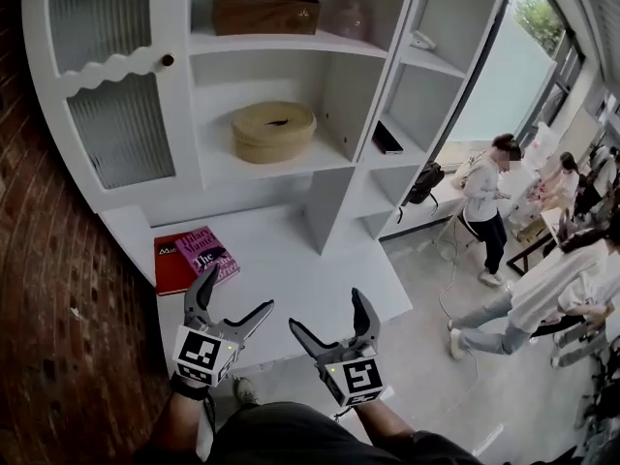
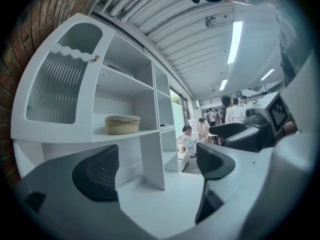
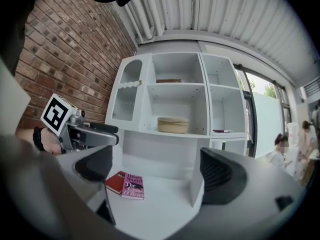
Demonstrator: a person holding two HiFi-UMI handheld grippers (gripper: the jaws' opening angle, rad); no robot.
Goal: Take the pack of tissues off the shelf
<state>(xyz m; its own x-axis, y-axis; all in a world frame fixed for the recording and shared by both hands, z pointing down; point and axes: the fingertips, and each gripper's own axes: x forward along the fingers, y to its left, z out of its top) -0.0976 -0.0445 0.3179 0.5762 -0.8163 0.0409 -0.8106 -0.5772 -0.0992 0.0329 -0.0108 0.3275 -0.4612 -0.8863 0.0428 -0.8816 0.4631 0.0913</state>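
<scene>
– Where is the pack of tissues (image 1: 349, 19)?
– On the upper shelf (image 1: 291, 41) of the white cabinet. It is a pale pinkish, soft-looking thing just right of the brown wooden box (image 1: 266, 6), though it is too small in the head view to make out more. Neither gripper view shows it clearly.
– What lies below it?
– One shelf down, a round tan basket (image 1: 274, 131) sits alone in its compartment. In the narrower column to the right, a dark flat thing (image 1: 387, 139) lies on a shelf at about the same level.
– And on the cabinet's ledge (image 1: 291, 279)?
– At its left end, a red book (image 1: 172, 260) and a pink book (image 1: 211, 255) lie touching each other.
– The grippers?
– Both are at the near edge of the ledge, well below and apart from the tissues. The left gripper (image 1: 238, 289) has its jaws spread wide with nothing between them. The right gripper (image 1: 325, 310), just beside it, also has its jaws wide apart and carries nothing.
– Anything around?
– A brick wall (image 1: 48, 289) on the left, and people (image 1: 484, 201) at tables far off on the right.
</scene>
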